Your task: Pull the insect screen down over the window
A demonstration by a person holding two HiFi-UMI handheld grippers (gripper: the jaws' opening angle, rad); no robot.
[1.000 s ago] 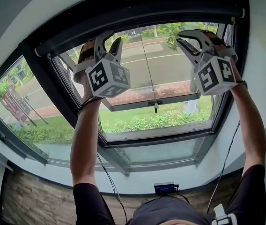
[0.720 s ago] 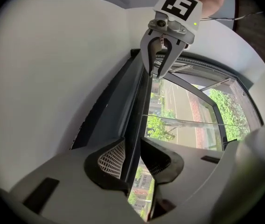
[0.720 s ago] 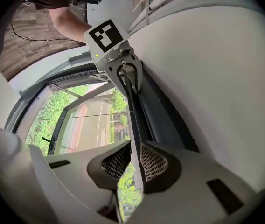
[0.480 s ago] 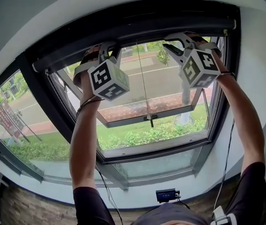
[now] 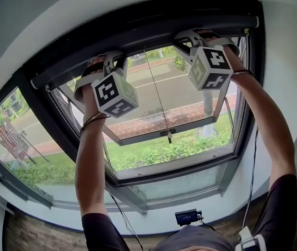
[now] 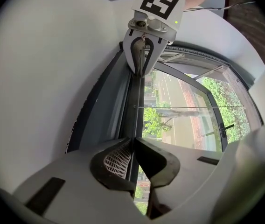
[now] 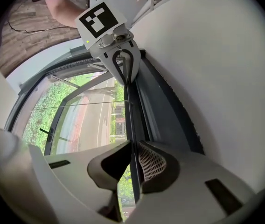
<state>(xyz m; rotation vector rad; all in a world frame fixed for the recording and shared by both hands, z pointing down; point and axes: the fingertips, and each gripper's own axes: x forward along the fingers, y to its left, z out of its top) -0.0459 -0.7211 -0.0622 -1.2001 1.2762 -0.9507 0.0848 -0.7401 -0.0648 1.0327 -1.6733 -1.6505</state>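
The insect screen's dark pull bar (image 5: 148, 42) runs along the top of the window, under the roller housing (image 5: 138, 17). My left gripper (image 5: 113, 60) reaches up to the bar's left part. Its jaws have just been closing, and in the left gripper view they (image 6: 133, 141) pinch the thin bar (image 6: 136, 101). My right gripper (image 5: 186, 38) is at the bar's right part. In the right gripper view it (image 7: 133, 143) is clamped on the same bar (image 7: 129, 111). Each gripper view shows the other gripper far along the bar.
A thin pull cord (image 5: 158, 95) hangs from the bar's middle, with a small handle (image 5: 167, 134) at its end. Behind it an open window sash (image 5: 138, 137) tilts outward. White wall surrounds the frame. A small dark device (image 5: 186, 216) sits on the sill below.
Both grippers have risen from in front of the glass to the top bar. Their jaws stood wide open before and now close on it.
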